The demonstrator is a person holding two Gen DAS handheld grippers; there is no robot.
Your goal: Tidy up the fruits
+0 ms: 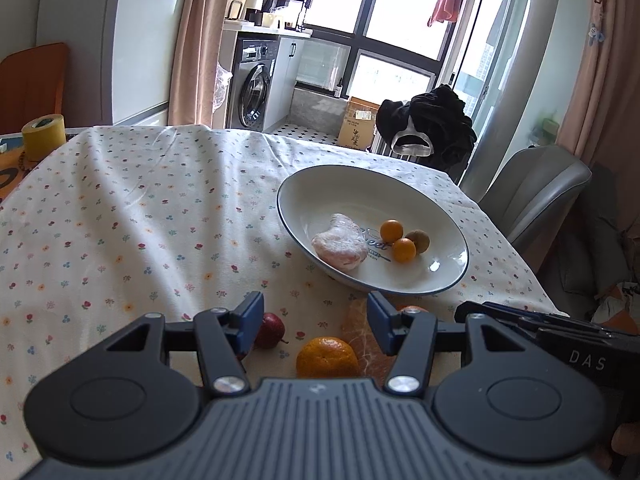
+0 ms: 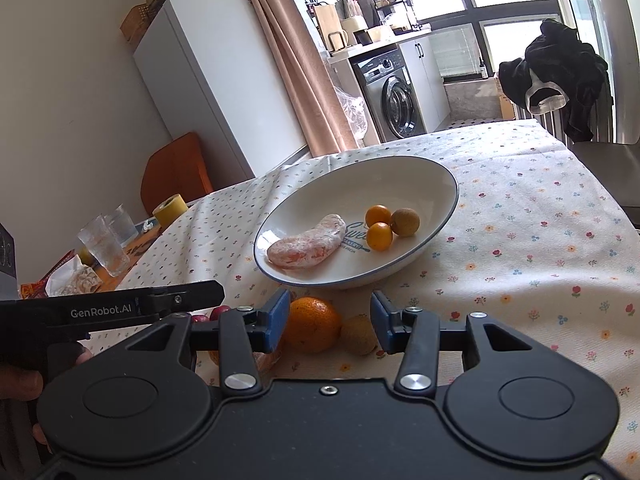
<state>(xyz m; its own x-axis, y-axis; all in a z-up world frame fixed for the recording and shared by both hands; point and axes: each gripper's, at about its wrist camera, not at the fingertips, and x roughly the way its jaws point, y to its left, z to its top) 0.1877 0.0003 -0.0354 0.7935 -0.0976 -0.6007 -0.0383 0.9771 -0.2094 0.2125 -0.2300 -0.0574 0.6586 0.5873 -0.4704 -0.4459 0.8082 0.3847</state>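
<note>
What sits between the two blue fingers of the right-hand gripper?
In the right wrist view, a large orange and a brown kiwi-like fruit lie on the floral tablecloth, ungripped.

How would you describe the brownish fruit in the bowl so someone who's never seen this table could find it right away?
Start at the white bowl with the dark rim on the flowered tablecloth. Inside it, past the pale pink peeled segment, three small round fruits cluster together. The brownish fruit is the dull tan one beside the two bright orange kumquats.
</note>
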